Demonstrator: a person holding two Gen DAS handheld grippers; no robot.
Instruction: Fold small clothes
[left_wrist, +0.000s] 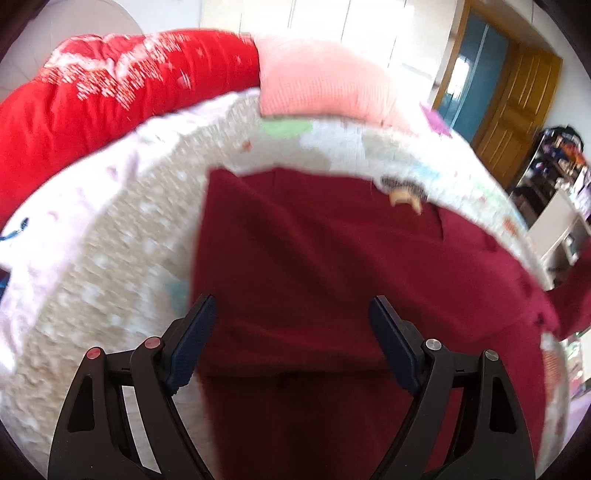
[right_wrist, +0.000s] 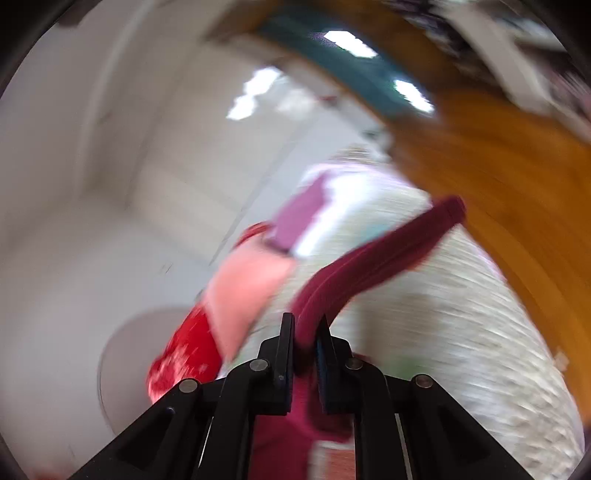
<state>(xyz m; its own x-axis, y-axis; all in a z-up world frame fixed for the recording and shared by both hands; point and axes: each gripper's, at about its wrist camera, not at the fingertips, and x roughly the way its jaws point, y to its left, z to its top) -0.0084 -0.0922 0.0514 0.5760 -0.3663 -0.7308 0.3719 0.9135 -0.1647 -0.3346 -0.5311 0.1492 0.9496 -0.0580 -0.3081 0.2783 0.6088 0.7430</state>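
A bed covered with a pale, beige-and-white patterned quilted bedspread (left_wrist: 110, 266) fills the scene, in a room with white walls and an orange-brown wooden door (left_wrist: 517, 122) standing beyond the bed's far corner. Everything below is placed relative to that bedspread.

Nearest, in the left wrist view, the left gripper (left_wrist: 291, 325) hangs just above the bedspread's middle with its jaws spread wide and nothing between them; its dark blue pads (left_wrist: 192, 343) frame the cloth underneath. Lying flat on the bedspread right under those fingers is the dark maroon knitted garment (left_wrist: 332, 266), spread out with a fold line across its near part and a small cream label at its far edge. One part of the garment runs off toward the bedspread's right side and rises away from it.

In the right wrist view, which is heavily blurred, the right gripper (right_wrist: 304, 332) has its jaws closed on a maroon strip of that same garment (right_wrist: 376, 254), and the strip stretches up and away over the bedspread (right_wrist: 461, 332).

Farther on, at the bedspread's back edge, rests a soft pink waffle-textured pillow (left_wrist: 325, 81). Beside the pillow, along the same back edge, lies a bulky bright red quilt with a white pattern (left_wrist: 110, 92). Past the bedspread's right corner, near the door, stands a dark cluttered shelf (left_wrist: 554, 166).
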